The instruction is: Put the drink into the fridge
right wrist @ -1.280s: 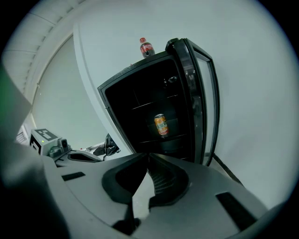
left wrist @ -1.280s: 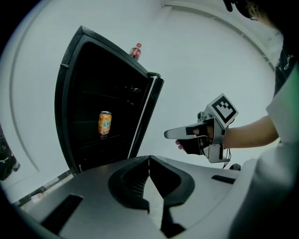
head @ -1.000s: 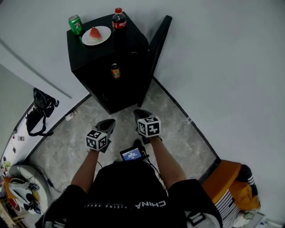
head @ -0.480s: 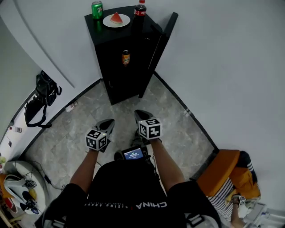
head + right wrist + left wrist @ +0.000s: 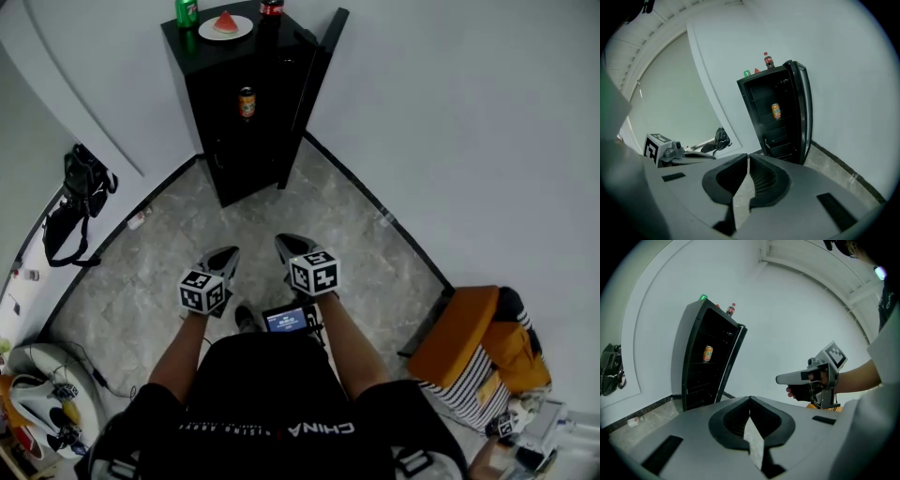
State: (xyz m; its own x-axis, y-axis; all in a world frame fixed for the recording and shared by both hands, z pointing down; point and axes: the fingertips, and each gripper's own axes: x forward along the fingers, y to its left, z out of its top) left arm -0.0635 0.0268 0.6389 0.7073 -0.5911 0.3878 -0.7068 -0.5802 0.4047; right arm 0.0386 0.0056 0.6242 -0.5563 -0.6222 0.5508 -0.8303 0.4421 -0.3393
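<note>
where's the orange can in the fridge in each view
Head view: orange can near the top, left of centre, on a shelf inside the open fridge.
Left gripper view: orange can in the left half, above the middle.
Right gripper view: orange can right of centre.
Shared landmark: cola bottle standing on the fridge top, above the can.

The top edge is cutting off the green can (image 5: 187,11) and the cola bottle (image 5: 271,7) atop the fridge (image 5: 220,122), while the label on the orange can (image 5: 247,102) is showing too small to read.
</note>
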